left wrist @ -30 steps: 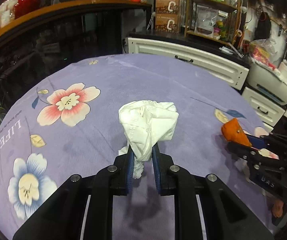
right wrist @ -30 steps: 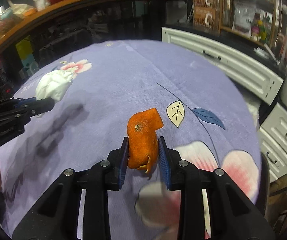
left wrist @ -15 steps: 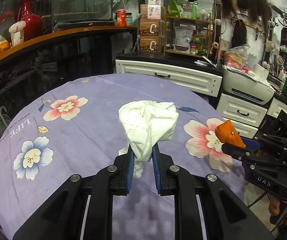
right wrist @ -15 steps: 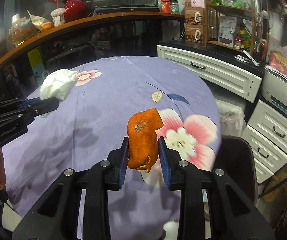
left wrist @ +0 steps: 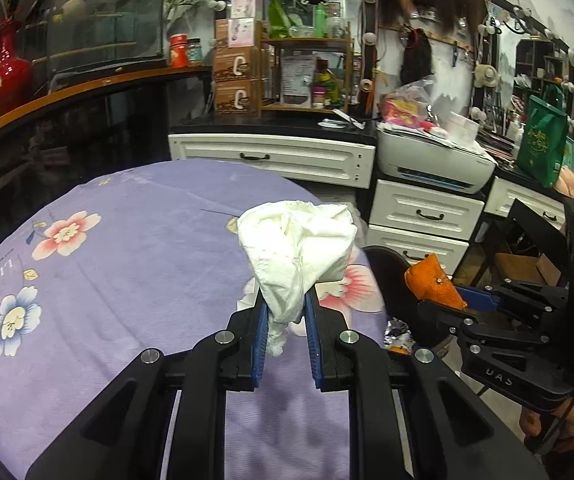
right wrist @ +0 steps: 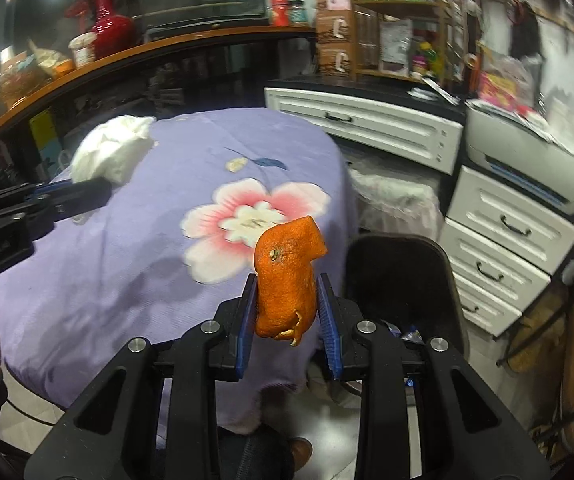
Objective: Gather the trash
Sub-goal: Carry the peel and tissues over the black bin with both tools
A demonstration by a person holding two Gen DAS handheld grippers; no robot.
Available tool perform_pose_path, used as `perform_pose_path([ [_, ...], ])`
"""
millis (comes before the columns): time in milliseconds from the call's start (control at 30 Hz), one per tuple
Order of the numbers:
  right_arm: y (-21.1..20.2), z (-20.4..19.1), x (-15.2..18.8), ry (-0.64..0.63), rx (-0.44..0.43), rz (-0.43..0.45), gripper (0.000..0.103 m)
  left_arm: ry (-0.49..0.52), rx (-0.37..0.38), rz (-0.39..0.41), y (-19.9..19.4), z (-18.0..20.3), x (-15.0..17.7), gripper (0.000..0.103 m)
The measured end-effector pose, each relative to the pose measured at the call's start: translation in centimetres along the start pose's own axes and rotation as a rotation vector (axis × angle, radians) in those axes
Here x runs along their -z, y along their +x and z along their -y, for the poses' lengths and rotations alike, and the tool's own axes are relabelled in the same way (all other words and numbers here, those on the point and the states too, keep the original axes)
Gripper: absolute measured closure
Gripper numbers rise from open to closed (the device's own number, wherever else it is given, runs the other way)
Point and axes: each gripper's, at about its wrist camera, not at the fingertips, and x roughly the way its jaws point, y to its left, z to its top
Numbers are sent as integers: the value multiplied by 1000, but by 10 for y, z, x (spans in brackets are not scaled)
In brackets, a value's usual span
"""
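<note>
Now both loads ride clear of the table: left gripper pinches the tissue, right gripper clamps the peel. Carrying step, I'd say; next, reach over the bin and let go.

I see my left gripper clamped on a crumpled white tissue, its blue pads pinching the lower twist while the wad bulges above the fingertips. Beneath lies the purple flowered tablecloth. At the right edge my right gripper grips an orange peel, held off the table's edge near a dark chair. White drawers and a printer stand behind.
</note>
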Motion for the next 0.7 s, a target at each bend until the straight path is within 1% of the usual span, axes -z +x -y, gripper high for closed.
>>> perform_pose_path([
  [133,7,24,11,41,34,-19,73,19,33,-1,5,19,0,85],
  [233,21,47,20,84,64,-45,73,44,67,-6,10,36,-1,85],
  [333,42,73,32,151,79,-90,73,68,95,-3,15,53,-2,85],
  [533,79,112,49,249,91,-156,73,112,159,-22,28,83,-4,85],
  [633,95,120,55,255,88,-188,73,128,181,-35,35,95,-3,85],
  [700,106,128,60,265,107,-204,73,133,194,-47,41,101,-2,85],
])
